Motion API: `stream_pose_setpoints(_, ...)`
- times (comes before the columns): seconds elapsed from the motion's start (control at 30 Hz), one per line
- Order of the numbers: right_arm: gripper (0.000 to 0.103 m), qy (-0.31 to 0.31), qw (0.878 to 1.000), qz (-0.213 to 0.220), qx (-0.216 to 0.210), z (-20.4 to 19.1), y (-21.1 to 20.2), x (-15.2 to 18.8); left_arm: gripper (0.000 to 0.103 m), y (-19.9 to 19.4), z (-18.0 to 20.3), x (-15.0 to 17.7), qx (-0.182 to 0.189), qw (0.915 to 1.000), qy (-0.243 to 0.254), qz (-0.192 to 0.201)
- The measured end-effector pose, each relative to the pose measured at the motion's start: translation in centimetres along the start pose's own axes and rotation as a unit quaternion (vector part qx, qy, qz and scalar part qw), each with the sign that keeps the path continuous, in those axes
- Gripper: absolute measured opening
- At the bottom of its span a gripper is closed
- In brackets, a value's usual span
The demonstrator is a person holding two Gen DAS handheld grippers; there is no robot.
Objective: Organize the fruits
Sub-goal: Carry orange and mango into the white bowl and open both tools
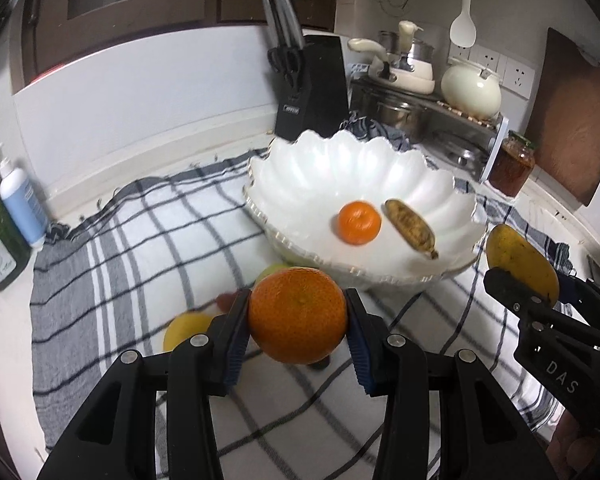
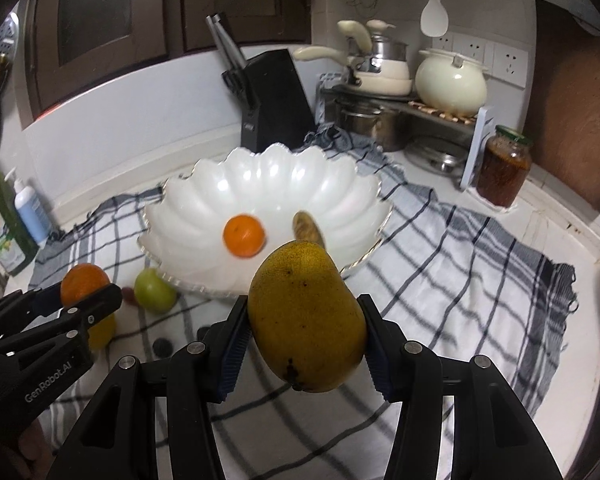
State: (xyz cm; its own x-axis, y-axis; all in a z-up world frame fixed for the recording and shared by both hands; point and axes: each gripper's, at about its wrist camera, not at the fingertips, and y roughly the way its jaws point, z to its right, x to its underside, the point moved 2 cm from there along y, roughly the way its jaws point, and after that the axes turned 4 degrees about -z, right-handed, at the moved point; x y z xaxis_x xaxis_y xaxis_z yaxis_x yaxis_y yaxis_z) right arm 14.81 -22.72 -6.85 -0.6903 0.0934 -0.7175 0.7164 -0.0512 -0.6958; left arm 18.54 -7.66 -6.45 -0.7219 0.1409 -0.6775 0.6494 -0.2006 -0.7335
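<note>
My left gripper (image 1: 297,312) is shut on a large orange (image 1: 298,316) and holds it above the checked cloth, in front of the white scalloped bowl (image 1: 300,172). My right gripper (image 2: 305,320) is shut on a yellow mango (image 2: 306,318), also in front of the bowl (image 2: 204,196). In the bowl lie a small orange (image 1: 359,222) and a spotted banana (image 1: 411,227). On the cloth left of the bowl lie a green fruit (image 2: 155,290) and a yellow fruit (image 1: 184,330), partly hidden. The right gripper with the mango shows in the left wrist view (image 1: 518,258).
A black knife block (image 1: 314,88) stands behind the bowl. Pots and a cream kettle (image 1: 471,90) sit on a rack at back right, with a jar (image 1: 513,164) beside it. Soap bottles (image 1: 22,200) stand at the left. A wooden board (image 1: 572,120) leans at the right.
</note>
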Motion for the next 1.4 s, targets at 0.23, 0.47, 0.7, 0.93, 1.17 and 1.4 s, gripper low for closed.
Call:
stream_pose_setpoints(0.23,0.053,0.002,1.0,0.014,0.011,1.0,0.4,-2.6,0.044,0.5,0.5,-3.4,0.006,0.9998,0.006,0.017)
stream_pose_setpoints(0.47,0.053,0.01,1.0,0.019,0.017,2.0,1.6,-4.9,0.044,1.7,1.0,-6.4,0.005,0.9994,0.014,0.03)
stream_pose_setpoints(0.7,0.053,0.008,0.999,0.021,0.032,2.2,3.3,-7.2,0.044,4.3,0.9,-8.4,0.007,0.9996,0.02,0.017)
stream_pose_setpoints(0.93,0.053,0.013,0.999,-0.001,0.041,2.4,5.9,-7.8,0.044,7.2,0.2,-8.8,0.012,0.9998,0.012,-0.012)
stream_pose_setpoints(1.17,0.053,0.012,0.998,-0.025,0.049,2.9,8.4,-7.7,0.045,9.6,0.2,-8.6,0.01,0.9992,0.011,-0.037)
stream_pose_setpoints(1.4,0.053,0.007,0.998,-0.042,0.053,3.1,9.7,-7.6,0.045,10.3,0.1,-8.3,0.01,0.9986,0.008,-0.051)
